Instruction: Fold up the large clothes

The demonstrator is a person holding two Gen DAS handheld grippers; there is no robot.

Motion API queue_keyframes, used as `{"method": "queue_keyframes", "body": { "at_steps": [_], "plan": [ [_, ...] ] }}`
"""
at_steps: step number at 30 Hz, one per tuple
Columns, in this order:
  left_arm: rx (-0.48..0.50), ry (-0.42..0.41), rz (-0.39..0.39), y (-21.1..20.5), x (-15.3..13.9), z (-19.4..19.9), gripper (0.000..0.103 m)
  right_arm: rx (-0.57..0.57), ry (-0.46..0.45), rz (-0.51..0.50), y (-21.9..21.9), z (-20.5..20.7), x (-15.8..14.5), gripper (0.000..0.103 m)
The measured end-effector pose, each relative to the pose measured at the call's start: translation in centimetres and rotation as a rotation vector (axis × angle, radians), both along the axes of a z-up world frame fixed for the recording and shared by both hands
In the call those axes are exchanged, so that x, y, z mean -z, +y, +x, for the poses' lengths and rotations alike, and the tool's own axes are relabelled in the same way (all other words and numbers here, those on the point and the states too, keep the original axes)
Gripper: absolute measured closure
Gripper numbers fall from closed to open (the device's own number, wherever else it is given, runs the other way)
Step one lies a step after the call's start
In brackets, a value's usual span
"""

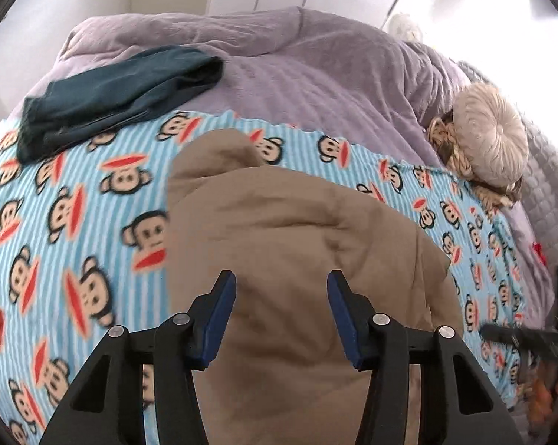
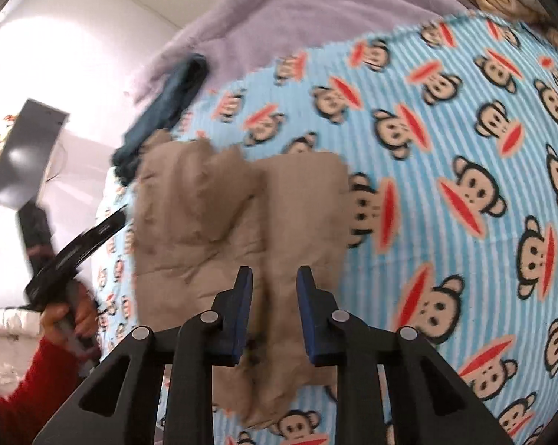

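Left wrist view shows a tan garment (image 1: 297, 244), rumpled and folded into a thick bundle, lying on the monkey-print blanket (image 1: 75, 222) on the bed. Both hand-held grippers, left (image 1: 282, 282) and right (image 2: 274, 276), hover above it with jaws spread, pinching nothing.

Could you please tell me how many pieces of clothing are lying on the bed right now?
2. The tan garment lies on the monkey-print blanket, in front of both cameras. The dark teal garment lies beyond it, straddling the blanket's edge and the lilac comforter. Others may be out of view.

Both views downward – shared tan garment (image 1: 297, 244)
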State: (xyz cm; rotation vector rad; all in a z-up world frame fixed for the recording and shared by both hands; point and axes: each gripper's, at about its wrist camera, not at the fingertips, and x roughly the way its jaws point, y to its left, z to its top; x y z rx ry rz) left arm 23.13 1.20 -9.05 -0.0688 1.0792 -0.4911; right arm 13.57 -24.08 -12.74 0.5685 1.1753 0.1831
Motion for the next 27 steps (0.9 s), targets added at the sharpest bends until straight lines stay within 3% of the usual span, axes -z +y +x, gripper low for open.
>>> {"method": "queue_keyframes", "body": {
  "at_steps": [2, 5, 9, 14, 22, 27],
  "plan": [
    [0.024, -0.016, 0.057, -2.4, 0.8, 0.2, 0.049, -0.046, -0.009, 0.021, 1.9, 0.4, -0.3, 0.076],
    [0.043, -0.063, 0.176, -5.6, 2.4, 0.0, 0.049, -0.145, 0.017, -0.061, 6.0, -0.6, 0.4, 0.076],
    [0.057, -0.08, 0.202, -6.4, 2.7, -0.4, 0.046, -0.18, 0.138, -0.23, 7.5, -2.1, 5.5, 0.076],
    [0.086, -0.089, 0.222, -5.8, 1.2, -2.1, 0.043, -0.09, 0.218, -0.118, 5.2, -2.4, 9.2, 0.077],
    [-0.017, -0.036, 0.213, -0.9, -0.2, -7.5, 0.043, -0.08, 0.208, -0.134, 4.5, -2.5, 12.3, 0.077],
    [-0.063, 0.04, 0.24, 1.3, 1.0, -10.9, 0.043, -0.042, 0.217, -0.139, 4.5, -3.4, 11.8, 0.075]
  ]
}}
